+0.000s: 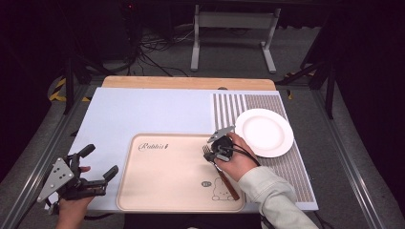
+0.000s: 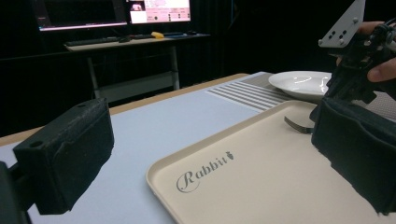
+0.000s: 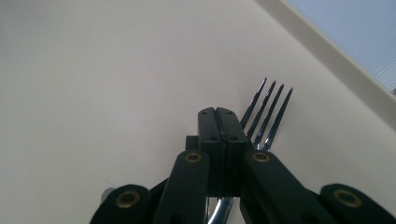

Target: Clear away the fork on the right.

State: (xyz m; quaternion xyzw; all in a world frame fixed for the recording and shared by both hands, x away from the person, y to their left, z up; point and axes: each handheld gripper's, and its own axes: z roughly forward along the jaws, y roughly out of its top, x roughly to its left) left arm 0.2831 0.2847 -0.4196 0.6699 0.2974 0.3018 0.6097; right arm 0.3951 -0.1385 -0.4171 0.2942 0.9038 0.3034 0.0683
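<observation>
Now the right gripper (image 1: 213,155) has its fingers closed on the fork (image 3: 267,116), which lies on the beige tray (image 1: 162,191) near its right edge. Meanwhile the left gripper (image 1: 101,162) hovers with fingers wide apart over the bench's (image 1: 143,112) left corner, well apart from the white plate (image 1: 264,132)

high: overhead, forward-down | gripper views: low, close | shared: tray (image 1: 162,191)

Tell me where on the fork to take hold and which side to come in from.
Grip the fork at its narrow neck, just behind the tines, probably best from straight above with one jaw on either side. It lies flat on the tray, tines toward the plate, wooden handle toward the person; the neck is slim enough for shut pads. The right gripper is already shut there.
</observation>
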